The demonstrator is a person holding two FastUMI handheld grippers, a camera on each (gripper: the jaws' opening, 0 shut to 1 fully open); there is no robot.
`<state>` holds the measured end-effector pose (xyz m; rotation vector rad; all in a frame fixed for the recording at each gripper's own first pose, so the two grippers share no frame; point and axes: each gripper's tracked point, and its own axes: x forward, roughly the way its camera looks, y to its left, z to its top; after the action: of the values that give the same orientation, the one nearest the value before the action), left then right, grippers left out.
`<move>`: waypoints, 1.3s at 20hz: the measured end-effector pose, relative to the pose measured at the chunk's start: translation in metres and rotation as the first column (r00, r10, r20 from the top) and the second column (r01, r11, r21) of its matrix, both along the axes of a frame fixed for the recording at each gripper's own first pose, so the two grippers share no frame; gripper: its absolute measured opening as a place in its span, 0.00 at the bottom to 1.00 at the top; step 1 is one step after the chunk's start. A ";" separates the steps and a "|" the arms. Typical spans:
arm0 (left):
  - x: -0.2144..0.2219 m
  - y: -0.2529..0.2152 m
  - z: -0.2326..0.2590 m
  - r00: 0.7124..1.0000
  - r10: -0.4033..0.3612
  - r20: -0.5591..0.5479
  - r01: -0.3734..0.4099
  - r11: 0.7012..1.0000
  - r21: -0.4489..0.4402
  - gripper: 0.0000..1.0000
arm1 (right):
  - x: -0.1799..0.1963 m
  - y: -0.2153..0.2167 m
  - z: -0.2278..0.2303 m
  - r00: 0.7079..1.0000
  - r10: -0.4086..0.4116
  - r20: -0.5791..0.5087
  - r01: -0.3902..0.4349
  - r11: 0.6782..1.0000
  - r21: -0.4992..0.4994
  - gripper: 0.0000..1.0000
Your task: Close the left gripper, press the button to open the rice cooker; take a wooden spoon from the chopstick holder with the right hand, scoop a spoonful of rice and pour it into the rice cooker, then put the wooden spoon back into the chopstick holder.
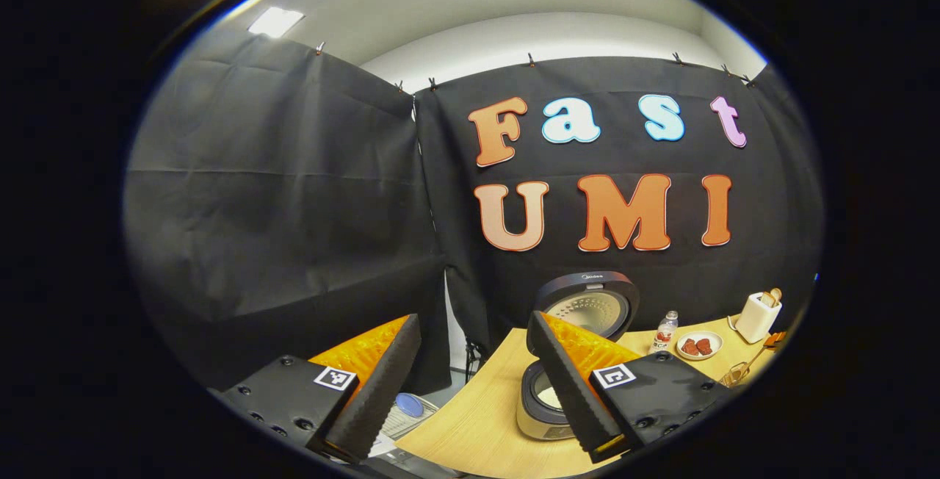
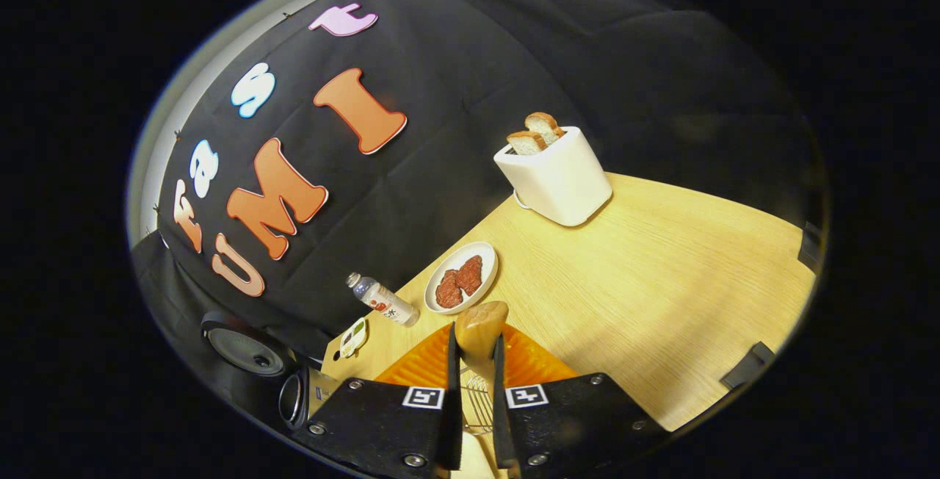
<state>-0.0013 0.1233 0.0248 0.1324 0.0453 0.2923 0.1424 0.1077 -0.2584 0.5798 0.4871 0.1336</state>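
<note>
The rice cooker (image 1: 540, 405) stands on the wooden table with its lid (image 1: 587, 303) raised and the inner pot showing. My left gripper (image 1: 472, 317) hovers in front of it, open wide with nothing between its fingers. In the right gripper view, my right gripper (image 2: 476, 336) is shut on the wooden spoon (image 2: 481, 325), whose rounded end sticks up past the fingertips. The wire chopstick holder (image 2: 477, 400) lies just below the fingers. The left gripper view shows this holder (image 1: 734, 375) at the far right of the table. The cooker (image 2: 246, 350) sits at the lower left of the right gripper view.
Along the back of the table (image 2: 661, 281) stand a small bottle (image 2: 382, 301), a white plate with red pieces (image 2: 463, 277) and a white toaster (image 2: 554, 174) holding two bread slices. The table's left edge (image 1: 470, 398) drops to the floor near the cooker.
</note>
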 end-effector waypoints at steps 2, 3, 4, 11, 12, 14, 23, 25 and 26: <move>-0.002 0.000 0.002 1.000 0.004 0.006 -0.004 1.000 0.006 0.97 | 0.000 0.002 0.017 1.000 0.000 0.030 0.000 1.000 -0.004 0.15; -0.002 -0.001 0.005 1.000 0.007 0.017 -0.007 1.000 0.010 0.97 | 0.000 0.005 0.031 0.999 0.003 0.053 -0.003 1.000 -0.001 0.15; -0.003 -0.002 0.006 1.000 0.007 0.027 -0.007 1.000 0.010 1.00 | 0.000 0.007 0.042 0.998 0.005 0.068 -0.004 1.000 -0.008 0.15; -0.008 -0.005 0.011 0.998 -0.007 0.056 0.007 1.000 -0.009 0.98 | -0.034 0.046 0.131 0.965 0.117 0.234 -0.109 0.993 -0.047 0.15; -0.015 -0.003 0.010 0.999 -0.007 0.054 0.007 1.000 -0.011 0.98 | -0.042 0.057 0.136 0.959 0.141 0.245 -0.134 0.990 -0.046 0.15; -0.034 -0.001 0.009 0.999 -0.010 0.051 0.011 1.000 -0.017 0.97 | -0.062 0.081 0.139 0.948 0.191 0.255 -0.185 0.982 -0.047 0.15; -0.039 -0.001 -0.002 1.000 -0.007 0.016 0.008 1.000 -0.031 0.97 | -0.114 0.151 0.071 0.905 0.382 0.189 -0.341 0.915 -0.217 0.15; -0.043 0.001 -0.002 1.000 0.000 0.005 0.000 1.000 -0.020 0.97 | -0.115 0.157 0.054 0.895 0.407 0.183 -0.344 0.890 -0.300 0.15; -0.046 0.002 -0.005 1.000 0.005 -0.004 -0.005 1.000 -0.016 1.00 | -0.116 0.159 0.045 0.890 0.420 0.178 -0.343 0.873 -0.346 0.15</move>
<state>-0.0475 0.1256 0.0196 0.1170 0.0514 0.2966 0.0266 0.2665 -0.2131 0.1487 0.3634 0.4998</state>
